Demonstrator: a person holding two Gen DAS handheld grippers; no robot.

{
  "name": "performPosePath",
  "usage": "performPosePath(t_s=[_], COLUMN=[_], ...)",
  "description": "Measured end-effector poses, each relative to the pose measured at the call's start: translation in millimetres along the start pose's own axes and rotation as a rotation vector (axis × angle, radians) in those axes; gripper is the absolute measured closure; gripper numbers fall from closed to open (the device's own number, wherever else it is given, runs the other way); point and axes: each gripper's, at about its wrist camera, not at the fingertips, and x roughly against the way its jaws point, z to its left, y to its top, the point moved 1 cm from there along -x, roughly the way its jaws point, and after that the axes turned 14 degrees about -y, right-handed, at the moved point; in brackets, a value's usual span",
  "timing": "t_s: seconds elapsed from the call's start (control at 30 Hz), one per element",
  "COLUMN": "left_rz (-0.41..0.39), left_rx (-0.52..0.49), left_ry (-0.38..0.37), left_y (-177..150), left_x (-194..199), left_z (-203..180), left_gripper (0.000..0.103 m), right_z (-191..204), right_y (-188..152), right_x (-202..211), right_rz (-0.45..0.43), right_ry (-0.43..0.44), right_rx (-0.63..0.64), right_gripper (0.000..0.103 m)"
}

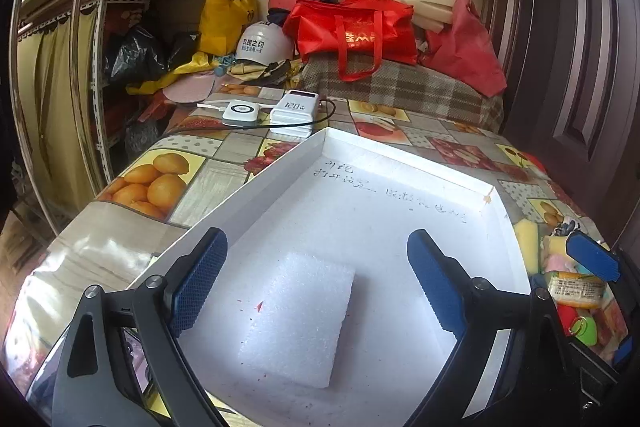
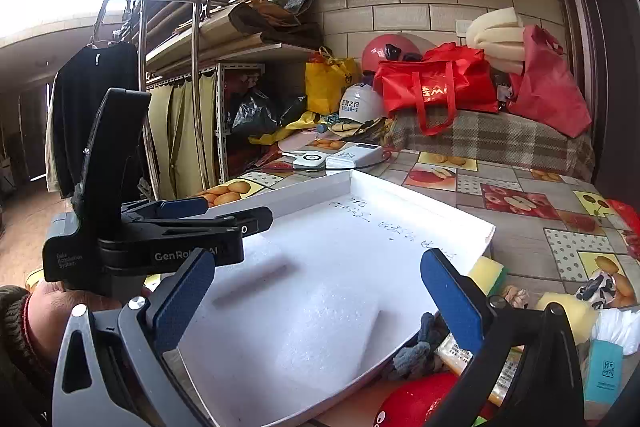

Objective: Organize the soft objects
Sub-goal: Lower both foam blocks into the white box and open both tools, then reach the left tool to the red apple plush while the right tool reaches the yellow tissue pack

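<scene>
Item one: a white foam pad [image 1: 298, 319], rectangular, thick, with a coarse pebbled surface and soft rounded edges. A few small red specks were noted on its near left portion. It was found lying flat inside a shallow white tray [image 1: 400, 163], toward the near end, clear of the tray walls. In the right wrist view the same foam pad [image 2: 320, 331] was seen as a pale raised block on the tray floor. Faint handwriting was observed on the tray bottom near the far wall; it could not be read.

Item two: a cluster of soft goods [image 2: 520, 319] was recorded on the desk [image 1: 132, 227] just beside the tray's right edge: a yellow sponge with a green backing [image 2: 486, 273], a grey knitted piece [image 2: 416, 351], a red plush item [image 2: 416, 403], a white cloth [image 2: 616, 327] and a labelled packet [image 2: 476, 359].

The left tool [image 1: 316, 283] was held over the near end of the tray, its blue-padded fingers spread wide to either side of the foam pad, with nothing gripped. The right tool [image 2: 320, 291] was likewise spread apart and empty, positioned above the tray's right side with the soft goods beneath its right finger.

The desk was covered in a fruit-patterned cloth. Two white power banks [image 1: 272, 111] were noted beyond the tray's far corner.
</scene>
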Motion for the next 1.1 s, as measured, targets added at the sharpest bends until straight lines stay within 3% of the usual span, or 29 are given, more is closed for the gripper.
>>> performPosePath(t_s=[0.63,0.87,0.97,1.1], left_rz=[-0.081,-0.111,-0.115,-0.079], left_rx=[-0.119,-0.165,-0.190,-0.228], left_ry=[0.001,-0.011,-0.070,-0.228], left_y=[-2.4,-4.7,-7.0,-14.2], left_x=[15.3,21.7,25.1,26.8], left_z=[-22.5,-30.5,-38.7,-63.4], left_gripper=[0.011,0.011,0.011,0.011], right_z=[-8.7,-19.7,-40.8,-89.2], right_y=[-4.1,-6.2,-7.5,-16.1], right_x=[13.4,36.3,53.9,77.4], right_rz=[-0.002,-0.061,-0.100,-0.088], right_ry=[-0.019,-0.066,-0.131,-0.240], right_rx=[-0.025,0.021,0.018,-0.060], right_gripper=[0.000,0.000,0.000,0.000])
